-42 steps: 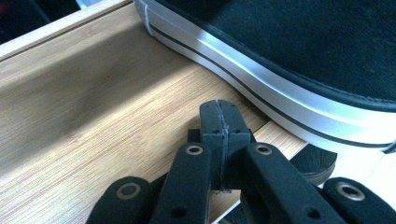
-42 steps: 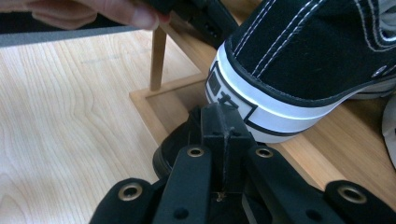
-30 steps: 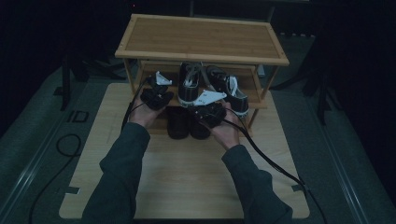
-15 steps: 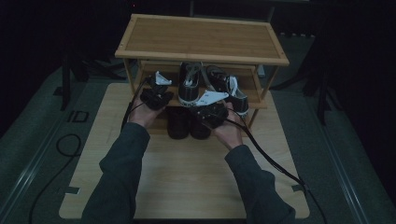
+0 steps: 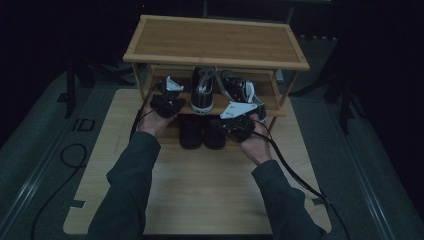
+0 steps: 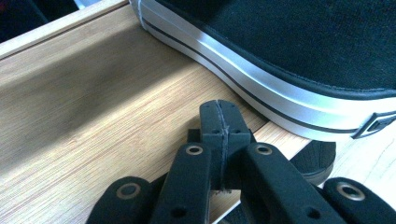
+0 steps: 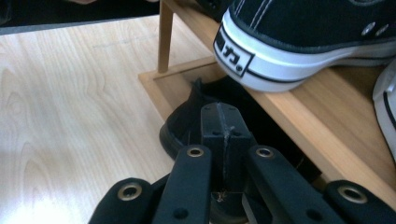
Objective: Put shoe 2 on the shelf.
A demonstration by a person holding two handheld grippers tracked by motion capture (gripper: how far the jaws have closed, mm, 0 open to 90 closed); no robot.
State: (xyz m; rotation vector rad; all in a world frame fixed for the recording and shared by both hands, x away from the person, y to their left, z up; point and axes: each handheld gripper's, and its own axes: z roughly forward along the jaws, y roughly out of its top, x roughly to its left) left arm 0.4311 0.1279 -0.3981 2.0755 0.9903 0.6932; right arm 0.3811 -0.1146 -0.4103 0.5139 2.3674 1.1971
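Shoes, a dark pair (image 5: 202, 131), stand at the frame's centre on the counter (image 5: 200, 180), under the wooden rack (image 5: 215, 42). The right gripper (image 7: 219, 116) hovers just above one, jaws pressed together. At centre-left, the left gripper (image 6: 219, 114), jaws likewise pressed together, sits beside a black-and-white sneaker (image 6: 299, 51) on the middle shelf (image 6: 93, 107).
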